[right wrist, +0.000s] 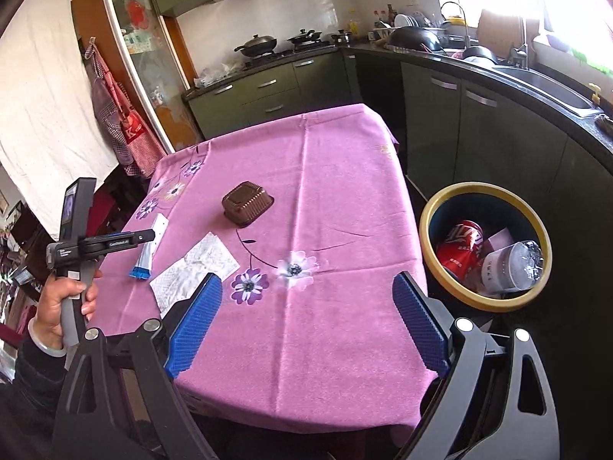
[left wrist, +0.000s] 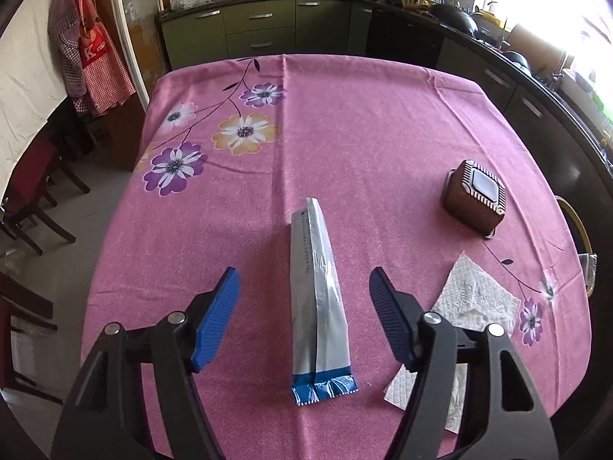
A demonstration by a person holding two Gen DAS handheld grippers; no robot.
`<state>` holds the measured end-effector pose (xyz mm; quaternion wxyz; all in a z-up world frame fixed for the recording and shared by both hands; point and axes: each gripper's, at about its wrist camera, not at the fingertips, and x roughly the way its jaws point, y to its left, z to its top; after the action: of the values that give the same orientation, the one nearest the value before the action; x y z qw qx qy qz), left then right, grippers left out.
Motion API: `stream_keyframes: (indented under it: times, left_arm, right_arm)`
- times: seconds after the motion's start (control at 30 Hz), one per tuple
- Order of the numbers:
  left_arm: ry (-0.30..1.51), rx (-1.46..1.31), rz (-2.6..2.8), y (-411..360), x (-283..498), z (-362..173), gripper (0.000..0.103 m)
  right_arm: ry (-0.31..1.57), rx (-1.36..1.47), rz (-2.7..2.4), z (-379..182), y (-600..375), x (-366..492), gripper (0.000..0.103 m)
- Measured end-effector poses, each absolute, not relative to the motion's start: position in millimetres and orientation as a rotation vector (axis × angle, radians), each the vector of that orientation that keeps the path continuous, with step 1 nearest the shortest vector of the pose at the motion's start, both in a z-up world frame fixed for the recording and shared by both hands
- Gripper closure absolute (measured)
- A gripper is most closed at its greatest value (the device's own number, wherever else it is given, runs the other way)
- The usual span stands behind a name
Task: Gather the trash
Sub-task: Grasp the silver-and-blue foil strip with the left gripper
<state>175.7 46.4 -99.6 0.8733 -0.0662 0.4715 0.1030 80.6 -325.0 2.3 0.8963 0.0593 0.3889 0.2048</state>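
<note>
A silver and blue wrapper (left wrist: 318, 299) lies flat on the pink tablecloth (left wrist: 383, 145), between the open fingers of my left gripper (left wrist: 304, 287), which hovers just above it. A white paper napkin (left wrist: 475, 303) lies to its right, partly under my right finger. A brown plastic box (left wrist: 475, 195) sits upside down further right. In the right wrist view my right gripper (right wrist: 306, 287) is open and empty over the table's near edge; the wrapper (right wrist: 147, 249), napkin (right wrist: 195, 268) and box (right wrist: 247, 203) lie ahead to the left. The left gripper's body (right wrist: 80, 237) shows there, held by a hand.
A yellow-rimmed bin (right wrist: 484, 245) stands on the floor right of the table, holding a red can (right wrist: 459, 245) and a clear bottle (right wrist: 513, 264). Dark cabinets (right wrist: 479, 134) run along the right. Chairs (left wrist: 34, 199) stand left of the table.
</note>
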Motion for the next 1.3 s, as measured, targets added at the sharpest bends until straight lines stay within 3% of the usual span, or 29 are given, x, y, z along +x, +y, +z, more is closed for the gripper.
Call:
stream_keyframes:
  times: [0.6,0.9,1.13,1.3]
  left_arm:
    - [1.055,-0.122,0.252,39,189,-124,0.045]
    - [1.049,-0.126,0.233,33,184,-123,0.058]
    - [1.046,-0.130,0.221,35,177,-122,0.074]
    - [1.038,-0.132,0.212,37,173,-121,0.077]
  right_arm:
    - [0.838,0.168,0.483,-11,-326,100,0.014]
    - [0.833,0.189,0.494,-10,-331,98,0.014]
    - [0.837,0.204,0.502,-13,-331,98,0.014]
    - [0.836,0.207,0.502,-13,-331,98,0.014]
